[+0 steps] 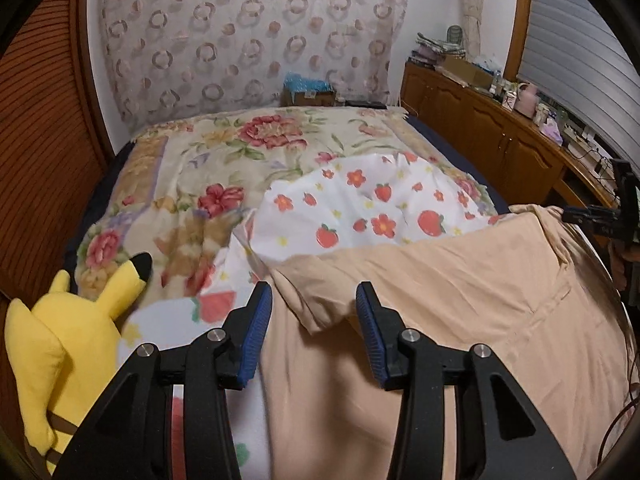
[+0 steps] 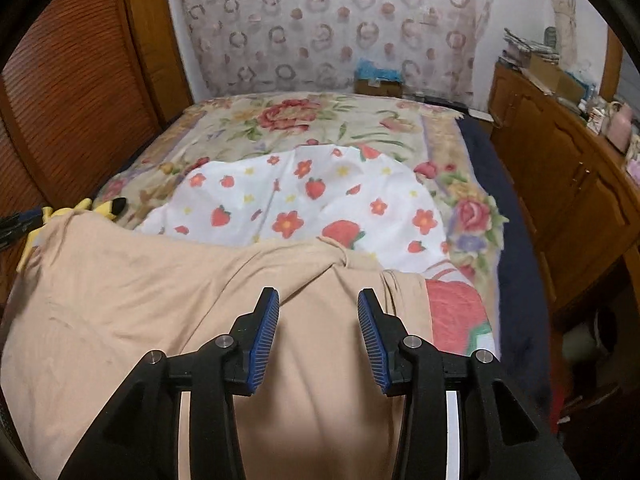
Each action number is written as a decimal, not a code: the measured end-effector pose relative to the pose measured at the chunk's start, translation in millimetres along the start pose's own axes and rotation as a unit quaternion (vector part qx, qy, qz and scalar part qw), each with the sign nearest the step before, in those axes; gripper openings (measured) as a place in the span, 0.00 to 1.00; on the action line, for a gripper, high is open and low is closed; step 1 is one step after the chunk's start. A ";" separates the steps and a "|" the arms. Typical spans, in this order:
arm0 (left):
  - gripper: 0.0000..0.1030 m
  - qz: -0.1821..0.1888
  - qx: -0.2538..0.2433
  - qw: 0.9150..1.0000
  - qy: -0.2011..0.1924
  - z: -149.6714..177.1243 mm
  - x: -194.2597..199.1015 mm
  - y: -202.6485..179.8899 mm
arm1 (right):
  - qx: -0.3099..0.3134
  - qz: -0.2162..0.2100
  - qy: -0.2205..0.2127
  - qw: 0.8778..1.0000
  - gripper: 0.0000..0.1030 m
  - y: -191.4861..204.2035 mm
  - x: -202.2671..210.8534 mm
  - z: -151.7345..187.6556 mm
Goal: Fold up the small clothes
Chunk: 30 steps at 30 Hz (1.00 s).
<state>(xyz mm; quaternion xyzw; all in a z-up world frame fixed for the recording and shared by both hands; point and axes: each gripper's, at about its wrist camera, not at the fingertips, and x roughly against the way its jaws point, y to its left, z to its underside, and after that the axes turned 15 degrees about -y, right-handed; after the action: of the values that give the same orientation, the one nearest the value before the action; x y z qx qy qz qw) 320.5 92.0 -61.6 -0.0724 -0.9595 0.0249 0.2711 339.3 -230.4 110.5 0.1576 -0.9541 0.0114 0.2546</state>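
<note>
A peach-coloured garment (image 1: 440,300) lies spread on the bed, on top of a white cloth with strawberries and flowers (image 1: 360,208). My left gripper (image 1: 314,300) is open above the garment's left corner, whose edge is folded over between the blue pads (image 1: 256,336). In the right wrist view the same garment (image 2: 160,300) fills the foreground. My right gripper (image 2: 318,300) is open above its bunched right end, beside the strawberry cloth (image 2: 304,200). The right gripper shows at the left view's right edge (image 1: 608,212).
A floral blanket (image 1: 240,148) covers the bed. A yellow plush toy (image 1: 68,328) lies at the left edge. A wooden slatted door (image 2: 80,80) is on the left. A wooden cabinet (image 2: 568,184) with clutter runs along the right. A patterned curtain (image 1: 248,40) hangs behind.
</note>
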 end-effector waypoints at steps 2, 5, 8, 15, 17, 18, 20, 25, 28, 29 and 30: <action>0.43 0.007 0.004 1.000 0.007 1.1 -2.1 -2.6 | -0.006 -0.004 -0.001 1.000 0.47 4.3 -3.4 -8.7; 0.45 0.016 0.006 1.000 0.014 4.0 -3.5 -5.4 | -0.006 -0.003 -0.004 1.000 0.52 15.3 -0.2 -20.1; 0.45 0.012 0.006 1.000 0.028 7.8 -8.1 -7.5 | -0.010 0.006 0.016 1.000 0.53 22.1 -8.0 -20.8; 0.45 -0.009 0.012 0.999 0.048 14.7 -18.6 -2.6 | 0.009 0.038 0.034 0.999 0.44 23.0 -4.8 -22.6; 0.45 -0.004 0.003 0.999 0.045 13.4 -19.3 -6.7 | 0.021 0.035 0.030 0.999 0.29 27.7 -12.6 -19.3; 0.45 -0.001 0.000 0.999 0.043 12.5 -19.6 -8.9 | 0.021 0.031 0.030 0.999 0.15 27.8 -7.4 -19.5; 0.45 0.008 -0.002 0.999 0.040 9.7 -20.1 -13.4 | 0.029 0.027 0.030 0.999 0.09 28.1 -13.3 -16.1; 0.45 0.013 -0.001 0.998 0.054 6.7 -32.1 -16.7 | 0.034 0.022 0.018 0.999 0.03 22.6 -27.2 -6.8; 0.40 0.005 0.009 0.998 0.069 9.1 -42.7 -10.2 | 0.032 0.026 0.001 0.999 0.03 19.5 -33.5 -2.1; 0.32 0.000 0.008 0.998 0.069 9.7 -43.5 -9.9 | 0.029 0.022 -0.009 0.999 0.03 18.9 -29.9 -2.3; 0.27 -0.005 0.003 0.998 0.068 9.9 -43.5 -10.1 | 0.027 0.022 -0.022 0.999 0.02 18.5 -27.1 -2.3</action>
<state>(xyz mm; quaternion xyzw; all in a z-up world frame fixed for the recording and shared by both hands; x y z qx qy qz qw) 350.7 75.4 -91.6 -0.0684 -0.9391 0.0214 0.3362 356.9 -204.6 100.3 0.1437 -0.9619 0.0396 0.2291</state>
